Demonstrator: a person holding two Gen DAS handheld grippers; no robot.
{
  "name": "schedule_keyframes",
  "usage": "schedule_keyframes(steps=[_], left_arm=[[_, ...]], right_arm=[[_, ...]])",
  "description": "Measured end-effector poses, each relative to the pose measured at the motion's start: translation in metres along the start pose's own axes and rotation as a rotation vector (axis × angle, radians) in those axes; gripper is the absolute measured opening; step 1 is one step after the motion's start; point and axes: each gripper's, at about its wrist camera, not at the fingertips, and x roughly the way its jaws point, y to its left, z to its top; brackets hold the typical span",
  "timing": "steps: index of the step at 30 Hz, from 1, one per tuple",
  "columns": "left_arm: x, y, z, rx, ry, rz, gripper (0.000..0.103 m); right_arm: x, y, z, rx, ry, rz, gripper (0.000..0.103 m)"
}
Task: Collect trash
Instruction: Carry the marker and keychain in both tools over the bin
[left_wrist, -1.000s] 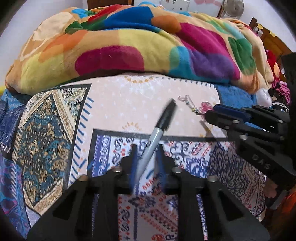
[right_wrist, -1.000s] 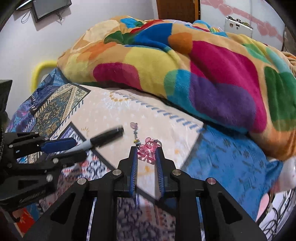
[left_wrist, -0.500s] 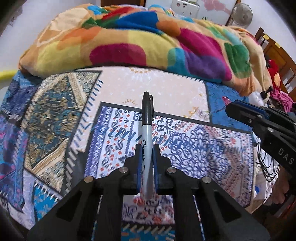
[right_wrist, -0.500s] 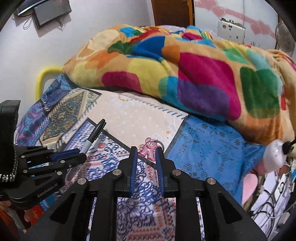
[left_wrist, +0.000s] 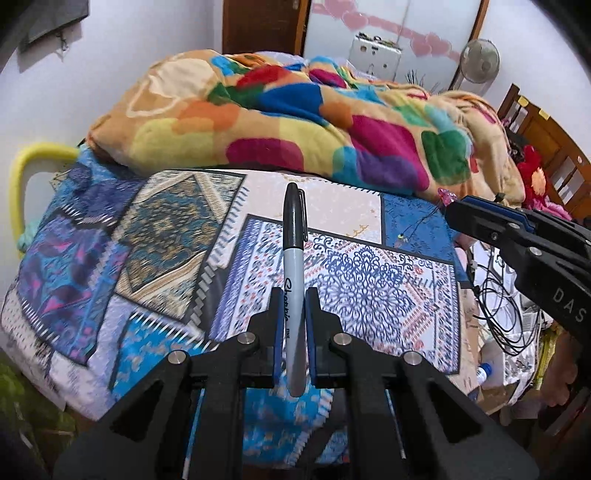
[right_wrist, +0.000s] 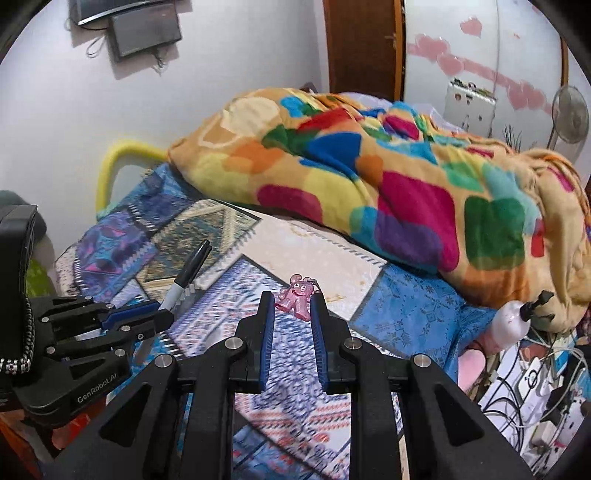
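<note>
My left gripper (left_wrist: 291, 295) is shut on a grey Sharpie marker (left_wrist: 294, 258) with a black cap, held upright above the patterned bedspread (left_wrist: 369, 280). The marker also shows in the right wrist view (right_wrist: 186, 277), where the left gripper (right_wrist: 162, 315) is at the left. My right gripper (right_wrist: 293, 301) is shut on a pink character keychain (right_wrist: 297, 295), held above the bed. In the left wrist view the right gripper (left_wrist: 448, 208) comes in from the right, with the keychain (left_wrist: 443, 195) at its tip and its chain hanging below.
A colourful crumpled blanket (left_wrist: 314, 125) fills the back of the bed. A yellow bed rail (left_wrist: 22, 177) is at the left. Cables (left_wrist: 498, 306) and a bottle (right_wrist: 513, 321) lie off the bed's right edge. A wooden headboard (left_wrist: 546, 147) stands at the far right.
Both grippers have lifted and pulled back from the bed with their objects. The marker has turned from tilted to upright in the left gripper. The keychain has come off the bedspread.
</note>
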Motion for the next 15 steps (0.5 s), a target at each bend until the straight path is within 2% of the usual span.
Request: schedule_keyframes(steps=[7,15], left_arm=[[-0.064,0.026,-0.032,-0.032,-0.054,0.03,0.009],[-0.125,0.07,-0.082,-0.074,-0.099,0.103,0.009]], right_arm=[[-0.037,0.051,-0.004,-0.05,-0.04,0.026,0.018],[-0.065,0.124,-0.017,-0.123,-0.065,0.08,0.018]])
